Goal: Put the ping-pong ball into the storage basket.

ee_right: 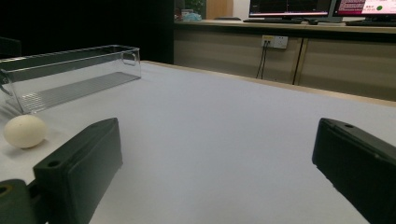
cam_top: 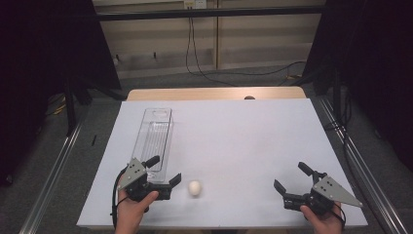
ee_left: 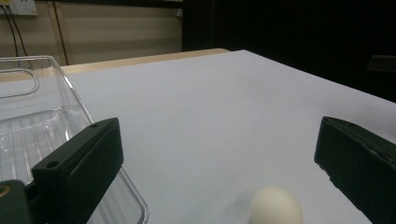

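I see a white sheet (cam_top: 243, 146) covering the table, with a strip of bare wood (cam_top: 214, 93) along the far edge and a small dark spot (cam_top: 249, 97) on it. Beyond, black cables (cam_top: 190, 48) hang down the panelled wall. Through the right gripper view I see a wall socket (ee_right: 274, 42) and lit monitors (ee_right: 289, 7).

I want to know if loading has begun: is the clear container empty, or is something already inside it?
Empty. The clear container shows only its ribbed floor, and the egg lies outside it on the table.
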The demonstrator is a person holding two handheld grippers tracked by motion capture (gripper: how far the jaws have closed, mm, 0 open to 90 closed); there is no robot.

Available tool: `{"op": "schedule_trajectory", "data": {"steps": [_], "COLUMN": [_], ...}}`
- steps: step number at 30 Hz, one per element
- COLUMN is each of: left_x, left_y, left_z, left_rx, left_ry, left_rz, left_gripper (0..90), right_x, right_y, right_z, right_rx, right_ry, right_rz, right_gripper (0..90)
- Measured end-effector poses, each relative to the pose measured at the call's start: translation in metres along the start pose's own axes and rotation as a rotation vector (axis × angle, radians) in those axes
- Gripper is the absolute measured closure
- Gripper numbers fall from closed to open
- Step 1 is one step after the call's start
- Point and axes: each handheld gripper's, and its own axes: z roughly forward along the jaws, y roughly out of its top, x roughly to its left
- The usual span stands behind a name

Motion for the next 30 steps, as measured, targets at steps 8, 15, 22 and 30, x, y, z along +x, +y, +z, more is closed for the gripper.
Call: {"op": "schedule_trajectory", "data": {"steps": [8,15,22,30], "left_x": [-0.002,-0.005,-0.010,-0.014], "left_y": [0.000,0.001,0.001,0.000], "left_z": [0.004,0.008,0.013,0.018], "left_rx": [0.020,0.038,0.035,0.042], "left_ry": [-0.014,-0.027,-0.039,-0.047], "left_rz": [0.017,0.025,0.013,0.009], "left_gripper": [1.3,1.4,1.4,1.4], "right_x": [0.000,0.000,0.000,0.000], "right_y": [0.000,0.000,0.000,0.000], "right_z": [0.000,0.000,0.000,0.000], "right_rx": [0.001,0.001,-0.001,-0.001], "right_ry": [0.004,0.004,0.003,0.004], "right_rz": [0.001,0.001,0.008,0.010], "right_gripper": [1.1,1.2,1.2,1.2]}}
